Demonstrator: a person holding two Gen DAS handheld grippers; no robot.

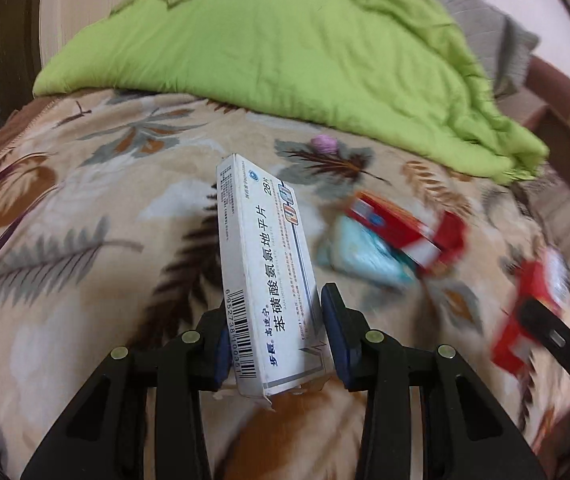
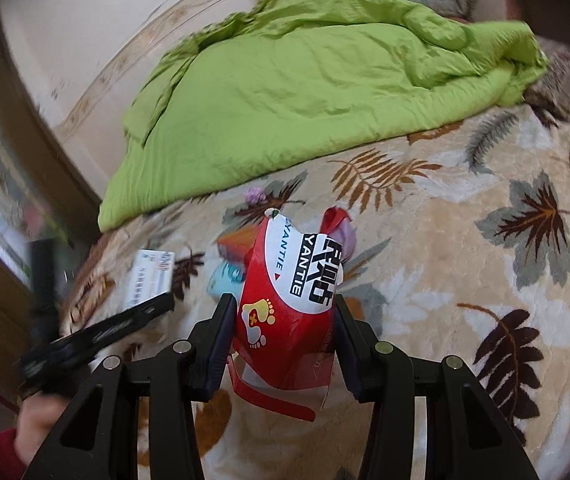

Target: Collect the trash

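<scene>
My left gripper (image 1: 281, 344) clamps the white box (image 1: 269, 276); right gripper (image 2: 285, 340) clamps the red packet (image 2: 289, 300), both above the bed (image 2: 465, 240).

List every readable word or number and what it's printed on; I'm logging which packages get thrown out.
"苯磺酸氨氯地平片", white medicine box in the left tongs.
"28片", same box, far end.
Barcode digits "6 952738 100351", box edge, partly blurred.
"YANTIE", red packet in the right tongs.
Small print on both: unreadable.
Red boxes on the blanket: blurred.

Your left gripper (image 1: 277, 344) lifts a box (image 1: 265, 264) above the blanket (image 1: 85, 240); right of it, a wrapper (image 2: 289, 300) sits between your right gripper's (image 2: 285, 344) fingers. A quilt (image 1: 285, 48) lies behind, more packets (image 1: 369, 256) between.
</scene>
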